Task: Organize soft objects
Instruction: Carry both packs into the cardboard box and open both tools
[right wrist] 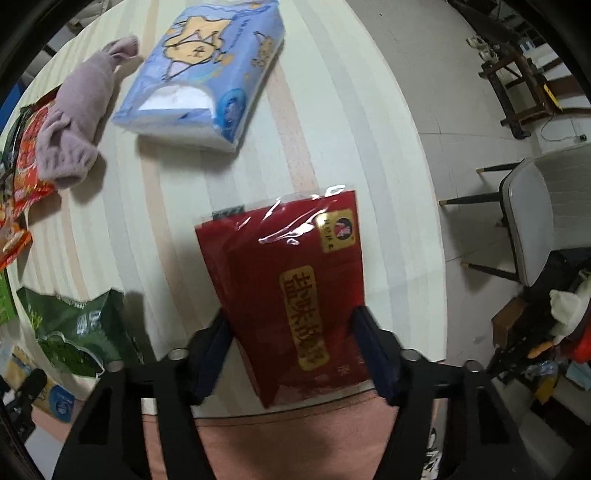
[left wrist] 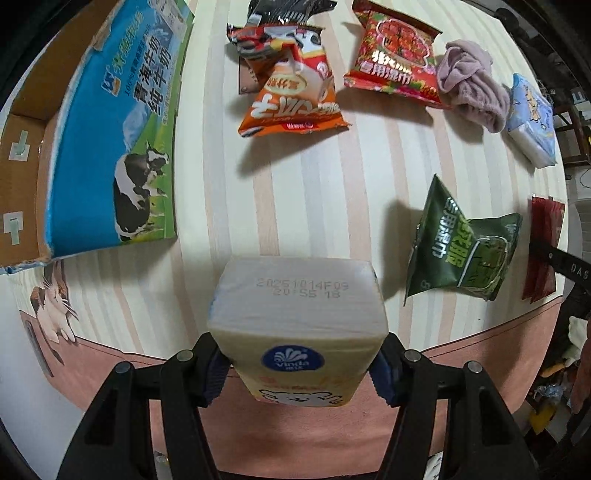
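My left gripper [left wrist: 301, 365] is shut on a yellow Vinda tissue pack [left wrist: 299, 325] and holds it above the striped table. My right gripper [right wrist: 293, 349] is shut on a red flat packet [right wrist: 291, 280] near the table's front right edge; the packet also shows in the left wrist view [left wrist: 543, 254]. A green wipes pack [left wrist: 461, 251] lies to the right of the left gripper and shows in the right wrist view [right wrist: 74, 332]. An orange snack bag [left wrist: 291, 103], a red wipes pack [left wrist: 395, 59], a mauve cloth [left wrist: 472, 88] and a blue tissue pack [right wrist: 207, 74] lie farther off.
An open cardboard milk box [left wrist: 110, 140] stands at the left of the table. A black packet [left wrist: 288, 11] lies at the far edge. A grey chair [right wrist: 535, 214] and clutter stand on the floor to the right, beyond the table's edge [right wrist: 424, 184].
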`<state>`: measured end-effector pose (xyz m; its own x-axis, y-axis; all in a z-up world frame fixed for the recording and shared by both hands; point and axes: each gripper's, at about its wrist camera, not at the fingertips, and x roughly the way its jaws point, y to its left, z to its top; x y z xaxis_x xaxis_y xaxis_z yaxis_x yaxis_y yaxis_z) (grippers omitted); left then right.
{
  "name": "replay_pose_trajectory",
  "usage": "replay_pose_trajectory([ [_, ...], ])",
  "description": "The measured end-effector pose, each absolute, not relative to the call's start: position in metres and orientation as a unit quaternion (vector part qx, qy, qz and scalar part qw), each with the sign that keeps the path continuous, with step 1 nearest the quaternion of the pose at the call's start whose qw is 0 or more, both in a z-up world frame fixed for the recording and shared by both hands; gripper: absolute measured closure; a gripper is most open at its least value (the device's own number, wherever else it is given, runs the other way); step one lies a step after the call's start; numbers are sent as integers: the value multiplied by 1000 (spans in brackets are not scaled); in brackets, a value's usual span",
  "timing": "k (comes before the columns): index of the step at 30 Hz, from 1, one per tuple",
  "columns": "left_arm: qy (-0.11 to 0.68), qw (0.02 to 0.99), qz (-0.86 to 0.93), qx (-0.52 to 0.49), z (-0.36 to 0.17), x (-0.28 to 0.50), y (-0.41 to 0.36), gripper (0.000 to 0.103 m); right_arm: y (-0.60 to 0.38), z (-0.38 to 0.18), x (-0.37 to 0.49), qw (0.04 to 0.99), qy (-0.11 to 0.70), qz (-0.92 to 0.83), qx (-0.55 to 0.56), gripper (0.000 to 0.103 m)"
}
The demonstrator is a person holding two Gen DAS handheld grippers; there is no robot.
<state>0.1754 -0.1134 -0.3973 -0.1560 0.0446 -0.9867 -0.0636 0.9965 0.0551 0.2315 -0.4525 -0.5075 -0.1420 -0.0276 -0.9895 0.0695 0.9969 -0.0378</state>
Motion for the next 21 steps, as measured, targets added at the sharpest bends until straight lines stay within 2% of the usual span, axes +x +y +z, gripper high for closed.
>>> replay_pose_trajectory([
  [2, 755, 654, 39, -6, -398, 177, -110, 42, -444, -498, 229, 657, 753, -34, 0, 72],
  [5, 748, 663, 34, -10, -374, 166, -109, 42, -443, -490, 226, 657, 753, -31, 7, 84],
  [13, 709, 705, 12, -23, -299, 153, -92, 42, -431, -427, 216, 688, 723, -1, 56, 86],
  [21, 675, 735, 21, -57, -217, 132, 3, 42, -342, -296, 221, 742, 661, 88, 68, 86],
])
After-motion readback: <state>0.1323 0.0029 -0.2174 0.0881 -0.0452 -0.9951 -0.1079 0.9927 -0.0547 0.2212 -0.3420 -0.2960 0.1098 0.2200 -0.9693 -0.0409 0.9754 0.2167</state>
